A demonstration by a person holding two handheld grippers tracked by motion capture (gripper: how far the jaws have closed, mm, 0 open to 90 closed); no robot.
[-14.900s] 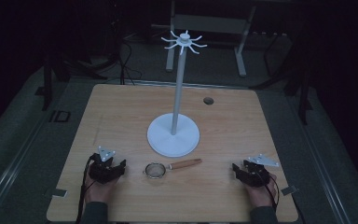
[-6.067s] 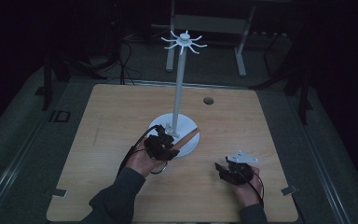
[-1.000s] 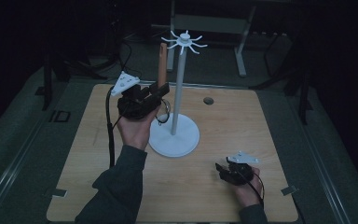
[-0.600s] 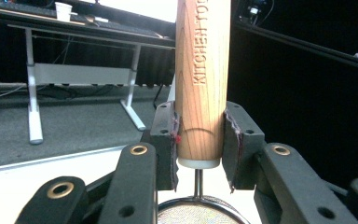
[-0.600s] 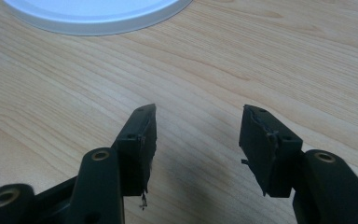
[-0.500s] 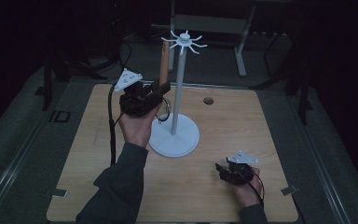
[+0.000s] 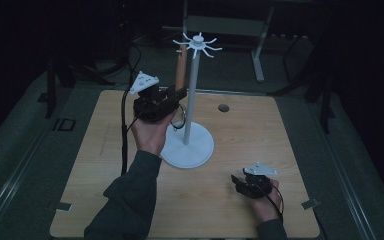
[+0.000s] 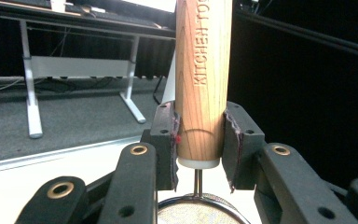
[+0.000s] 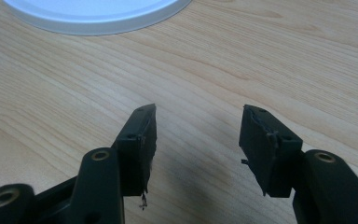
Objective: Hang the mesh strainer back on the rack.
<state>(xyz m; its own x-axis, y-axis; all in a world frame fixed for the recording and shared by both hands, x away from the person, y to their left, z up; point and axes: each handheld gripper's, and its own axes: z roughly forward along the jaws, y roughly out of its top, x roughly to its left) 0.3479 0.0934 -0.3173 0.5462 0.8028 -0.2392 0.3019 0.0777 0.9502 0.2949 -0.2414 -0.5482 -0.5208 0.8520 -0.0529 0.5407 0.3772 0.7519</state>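
Pale wood forms the handle of a small strainer, and in the left gripper view this handle stands upright in the centre of the frame, with the letters "KITCHEN" burned along it. The left gripper has its two black jaws pressed on the lower end of the handle, one on each side. Below the jaws, at the bottom centre, a thin metal stem goes down to the round mesh bowl of the strainer.

In the high view the left gripper is raised in the upper centre-left of the frame, just beside the thin post of the white stand. The handle points up toward the ring of hooks at the top of the stand. The round base of the stand rests on the wooden table.

The right gripper lies low on the table in the lower right of the frame. In the right gripper view its jaws stand apart with only bare wood between them, and the edge of the white base is at the upper left.
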